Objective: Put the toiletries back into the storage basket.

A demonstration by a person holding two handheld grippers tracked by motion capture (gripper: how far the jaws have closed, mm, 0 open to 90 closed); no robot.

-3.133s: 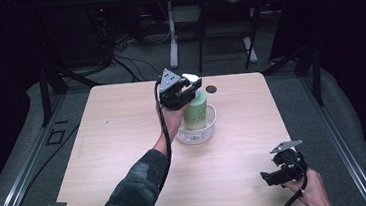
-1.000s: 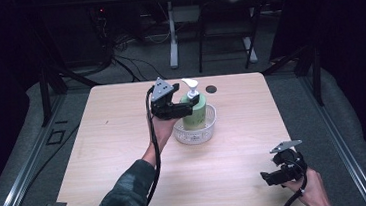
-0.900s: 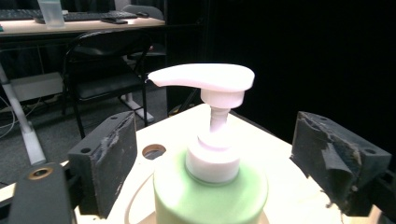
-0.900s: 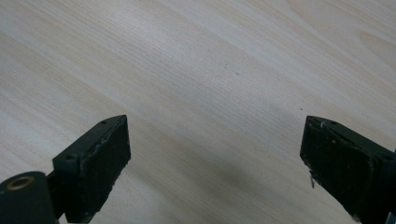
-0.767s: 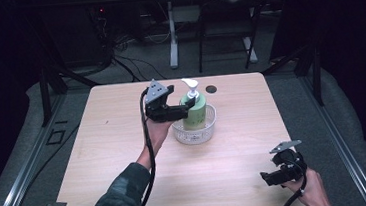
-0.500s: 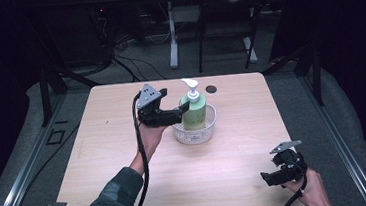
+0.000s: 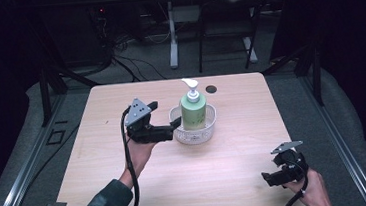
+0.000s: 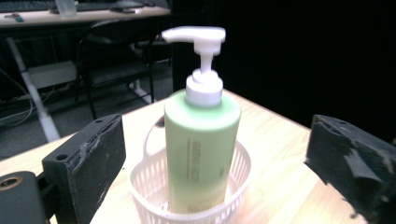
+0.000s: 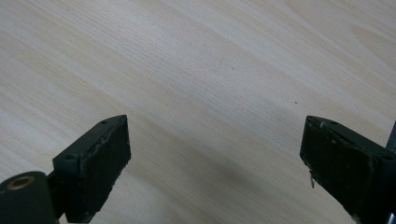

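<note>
green pump bottle (image 7: 193, 113), upright in the white basket (image 7: 209, 129) at frame centre, is flanked just left by the nearer left gripper (image 7: 173, 128), jaws apart; right gripper (image 7: 270, 178), lower right, is likewise held apart.

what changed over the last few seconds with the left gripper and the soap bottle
The left gripper let go of the green pump bottle and drew back to the bottle's left, jaws open. The bottle stays upright in the white basket. The right gripper stayed at the table's near right corner, open.
</note>
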